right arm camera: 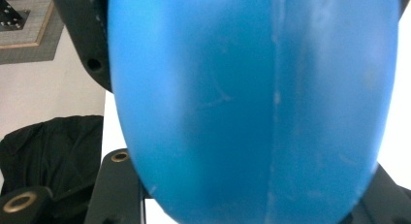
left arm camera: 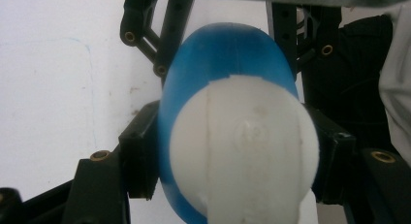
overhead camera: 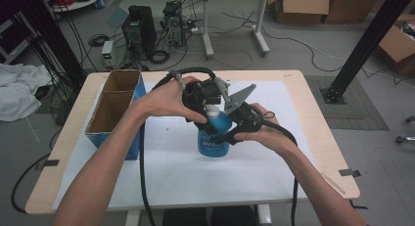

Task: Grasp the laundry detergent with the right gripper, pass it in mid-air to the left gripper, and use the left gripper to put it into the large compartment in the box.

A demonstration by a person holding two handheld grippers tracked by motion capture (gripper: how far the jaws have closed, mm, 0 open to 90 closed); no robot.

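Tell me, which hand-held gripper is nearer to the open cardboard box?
Left. The left hand-held gripper is over the blue bottle, on the side towards the cardboard box. The right hand-held gripper grips the bottle's far side, farther from the box.

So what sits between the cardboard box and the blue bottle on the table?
Only bare white table cover, with the left forearm above it, in the high view; nothing stands between cardboard box and blue bottle.

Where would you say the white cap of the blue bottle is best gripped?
Grip the white cap across its rounded sides, coming from above: the blue bottle stands upright on the table, cap topmost, its body clamped by the right hand-held gripper.
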